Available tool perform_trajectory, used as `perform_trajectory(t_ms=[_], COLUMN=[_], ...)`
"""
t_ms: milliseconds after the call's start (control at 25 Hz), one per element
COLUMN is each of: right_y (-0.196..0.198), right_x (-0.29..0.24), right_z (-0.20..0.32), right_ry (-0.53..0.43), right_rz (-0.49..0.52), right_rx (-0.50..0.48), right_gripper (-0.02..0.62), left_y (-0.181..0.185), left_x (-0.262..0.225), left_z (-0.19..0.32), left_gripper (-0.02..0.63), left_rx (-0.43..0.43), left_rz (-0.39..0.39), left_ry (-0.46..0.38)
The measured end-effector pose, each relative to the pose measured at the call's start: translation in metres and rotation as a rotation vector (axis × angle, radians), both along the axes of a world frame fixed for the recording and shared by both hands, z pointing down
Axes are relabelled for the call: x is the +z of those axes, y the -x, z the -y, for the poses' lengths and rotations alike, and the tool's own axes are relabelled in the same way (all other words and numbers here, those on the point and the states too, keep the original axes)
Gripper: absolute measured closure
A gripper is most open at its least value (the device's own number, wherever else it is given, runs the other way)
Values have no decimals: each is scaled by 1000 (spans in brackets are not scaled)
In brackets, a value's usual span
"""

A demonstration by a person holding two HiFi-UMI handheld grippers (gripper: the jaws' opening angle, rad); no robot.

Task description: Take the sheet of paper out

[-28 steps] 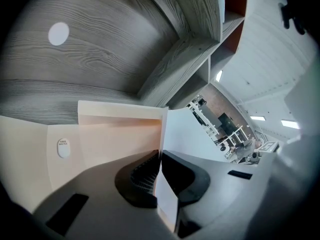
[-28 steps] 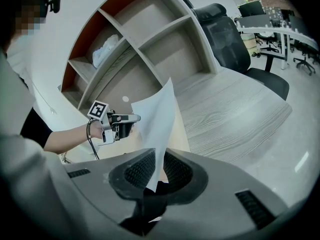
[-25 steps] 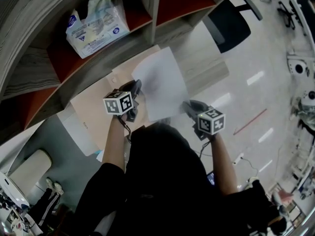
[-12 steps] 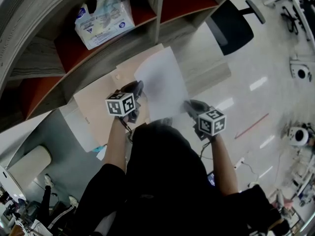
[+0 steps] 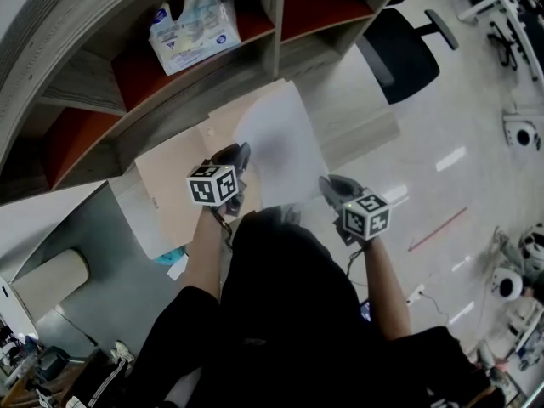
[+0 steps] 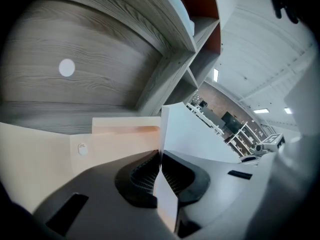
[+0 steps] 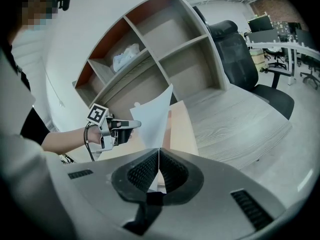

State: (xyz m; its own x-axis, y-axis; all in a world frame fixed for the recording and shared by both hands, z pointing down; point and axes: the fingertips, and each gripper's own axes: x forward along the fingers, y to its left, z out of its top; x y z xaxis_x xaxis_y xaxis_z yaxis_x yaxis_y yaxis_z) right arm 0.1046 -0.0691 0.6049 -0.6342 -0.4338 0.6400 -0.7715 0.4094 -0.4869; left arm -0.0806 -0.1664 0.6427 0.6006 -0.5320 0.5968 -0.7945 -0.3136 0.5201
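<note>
The ribbed pads [image 6: 142, 176] of your left gripper [image 5: 240, 153] are pressed together on the left long edge of the sheet of paper [image 5: 276, 143], with only the paper's thickness between them. In the left gripper view the white sheet runs straight through the middle of the jaws and fans out toward the right of the frame.

The jaws of your right gripper [image 5: 325, 181] are closing to a tight pinch, and their pads [image 7: 142, 171] meet on the sheet's near corner at the lower right.

In the head view the paper sits at the centre of the frame, spanning the gap between the two grippers. Its long axis runs nearly up and down the picture, and the far short edge faces the shelf unit [image 5: 272, 53] at the top. In the right gripper view the sheet rises from the jaws, with its far corner pointing up.

The sheet's left part overlaps a tan envelope [image 5: 174, 185] lying on the wooden desk [image 5: 353, 92] at left of centre. A pack of tissues [image 5: 194, 24] sits in a shelf compartment at the upper left. A black office chair [image 5: 399, 45] stands at the upper right.
</note>
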Motion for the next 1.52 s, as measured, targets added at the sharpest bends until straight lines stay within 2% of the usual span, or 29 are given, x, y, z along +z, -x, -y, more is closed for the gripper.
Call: perform_trajectory(t_ms=[400, 960, 1160, 1520], right_y=[7, 5, 3, -3], right_x=[-29, -65, -73, -91], right_z=[-14, -40, -52, -77], right_ry=[-144, -297, -358, -428], right_rz=[-68, -113, -103, -96], right_rx=[-86, -105, -84, -77], right_gripper=[577, 577, 578, 578], left_y=[3, -6, -12, -12], left_x=[-29, -88, -100, -113], left_z=[-22, -60, -82, -120], left_gripper=[551, 554, 555, 558], left_rx=[-42, -69, -83, -119], left_rz=[23, 32, 57, 95], left_ry=[-75, -193, -226, -246])
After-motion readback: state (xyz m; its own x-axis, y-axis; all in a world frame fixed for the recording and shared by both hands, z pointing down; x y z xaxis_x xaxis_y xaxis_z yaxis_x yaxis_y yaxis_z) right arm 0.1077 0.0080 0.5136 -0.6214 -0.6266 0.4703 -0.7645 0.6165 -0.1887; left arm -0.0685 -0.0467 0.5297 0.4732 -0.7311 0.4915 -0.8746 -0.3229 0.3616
